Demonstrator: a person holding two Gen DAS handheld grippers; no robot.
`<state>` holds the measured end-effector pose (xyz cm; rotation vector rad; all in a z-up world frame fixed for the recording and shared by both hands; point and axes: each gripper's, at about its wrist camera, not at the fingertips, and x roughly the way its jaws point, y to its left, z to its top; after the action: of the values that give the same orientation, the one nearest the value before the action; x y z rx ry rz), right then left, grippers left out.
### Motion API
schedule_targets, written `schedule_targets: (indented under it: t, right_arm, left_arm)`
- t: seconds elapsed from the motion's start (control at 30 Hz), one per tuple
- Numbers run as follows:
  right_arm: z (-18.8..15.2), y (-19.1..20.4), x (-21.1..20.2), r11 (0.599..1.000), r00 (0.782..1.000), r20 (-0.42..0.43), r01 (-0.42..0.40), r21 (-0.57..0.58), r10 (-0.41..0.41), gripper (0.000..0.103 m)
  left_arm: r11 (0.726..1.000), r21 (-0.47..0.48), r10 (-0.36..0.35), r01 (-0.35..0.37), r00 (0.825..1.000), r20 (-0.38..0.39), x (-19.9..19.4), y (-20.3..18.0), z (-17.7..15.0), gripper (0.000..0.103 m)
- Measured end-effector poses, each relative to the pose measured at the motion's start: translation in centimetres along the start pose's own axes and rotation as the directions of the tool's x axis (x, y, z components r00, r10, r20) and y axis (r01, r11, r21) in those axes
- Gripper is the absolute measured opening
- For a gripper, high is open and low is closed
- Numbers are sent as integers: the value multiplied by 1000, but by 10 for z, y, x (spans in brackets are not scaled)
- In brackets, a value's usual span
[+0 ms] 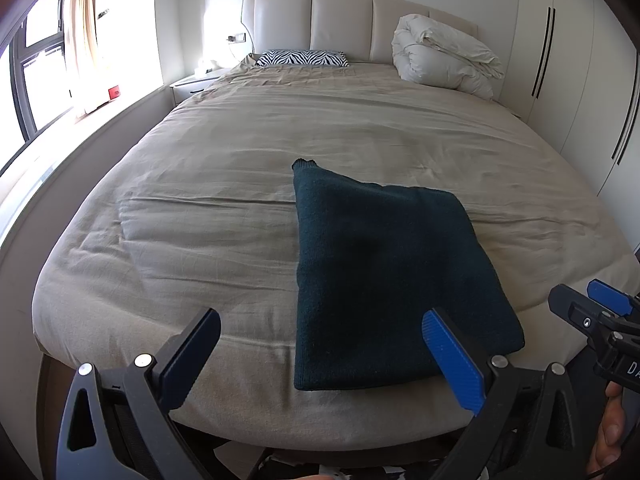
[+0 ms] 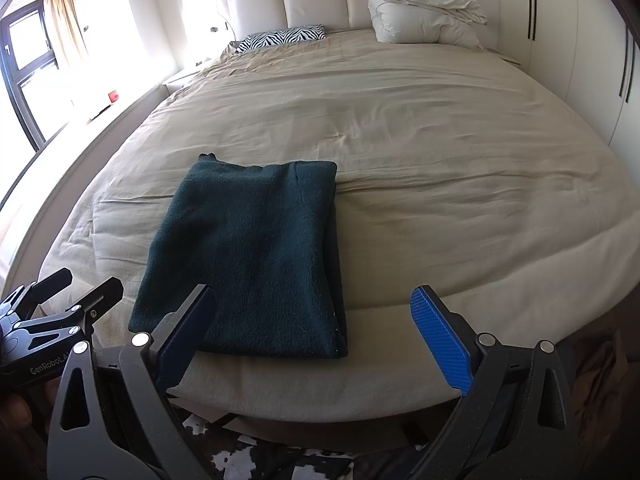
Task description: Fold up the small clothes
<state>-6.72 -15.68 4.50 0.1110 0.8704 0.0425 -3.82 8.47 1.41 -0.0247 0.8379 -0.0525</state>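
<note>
Dark green knit garment folded into a rough rectangle, lying flat on the bed near the foot edge. Long axis runs foot-to-headboard, slightly skewed; one small corner tab pokes toward the headboard at the far left of the fold. Stacked layer edges show along its right side in the right wrist view.

Left gripper: jaws wide open, holding nothing. Garment sits ahead of them and toward the right finger, whose blue pad overlaps its near right corner in view; cannot tell if touching.

Right gripper: jaws wide open, empty. Garment sits ahead and left, its near edge running behind the left finger; contact unclear. Bare sheet ahead of the right finger.

Each gripper shows in the other's view, side by side at the foot of the bed.

Far from both: zebra-print pillow, bundled white duvet at the headboard.
</note>
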Motion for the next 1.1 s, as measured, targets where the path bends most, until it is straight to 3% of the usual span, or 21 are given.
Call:
schedule_targets:
  t: [1.1]
  right_arm:
    - [-4,0,3,1000,1000,-7,-3,2,3,99]
  left_arm:
    - [1000,4,0,0,1000,-4,3,2,1,103]
